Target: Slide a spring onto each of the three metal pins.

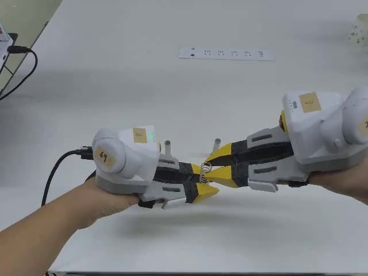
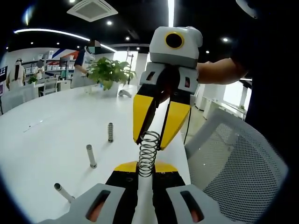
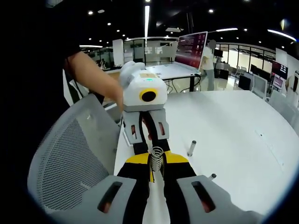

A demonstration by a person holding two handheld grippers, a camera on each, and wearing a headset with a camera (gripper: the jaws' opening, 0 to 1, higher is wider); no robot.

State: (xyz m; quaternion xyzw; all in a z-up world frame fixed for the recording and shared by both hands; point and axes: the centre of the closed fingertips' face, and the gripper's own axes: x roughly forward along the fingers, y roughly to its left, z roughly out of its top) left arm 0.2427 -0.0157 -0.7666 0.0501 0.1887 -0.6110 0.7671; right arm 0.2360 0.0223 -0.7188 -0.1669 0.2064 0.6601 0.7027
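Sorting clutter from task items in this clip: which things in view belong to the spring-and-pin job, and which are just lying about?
Job: spring; three metal pins.
Lying about: power strip; potted plant; mesh chair.

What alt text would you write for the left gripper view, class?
A spring stands gripped in the left gripper's tongs, while the right gripper's yellow tongs flank its top. Three pins stand on the white table to the left.
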